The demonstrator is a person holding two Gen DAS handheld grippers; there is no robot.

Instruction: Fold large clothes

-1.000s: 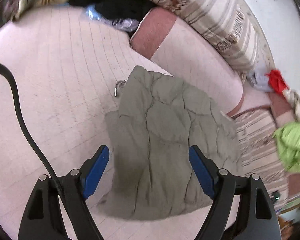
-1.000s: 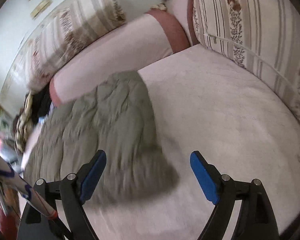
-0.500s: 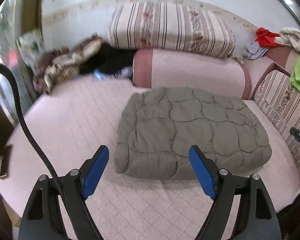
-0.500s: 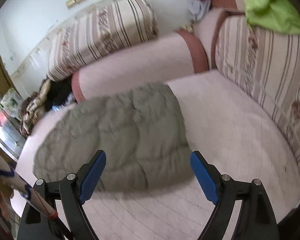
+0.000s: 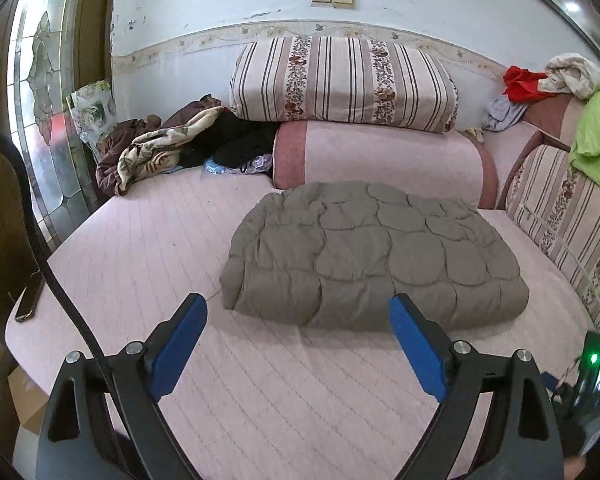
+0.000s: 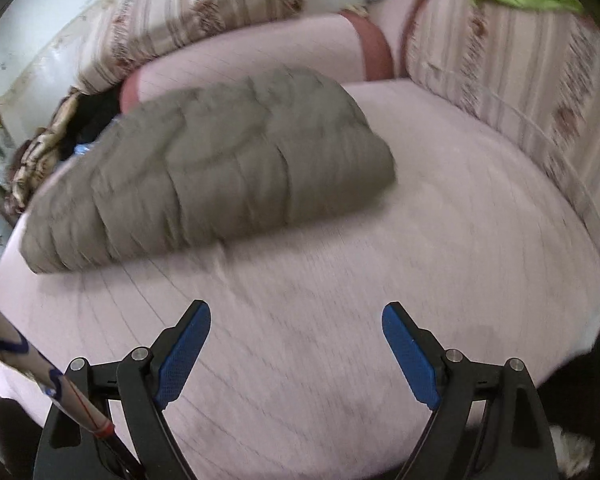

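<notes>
Left claw (image 5: 298, 328) released, blue pads spread, empty, above the near part of the bed (image 5: 148, 248). Right claw (image 6: 296, 332) likewise released and empty. Folded grey jacket (image 5: 372, 256) lies on the bed, far of both claws, just near the pink bolster (image 5: 380, 156). Right view is motion-blurred; jacket quilting indistinct there. Claw bases are cut off by the frame.
</notes>
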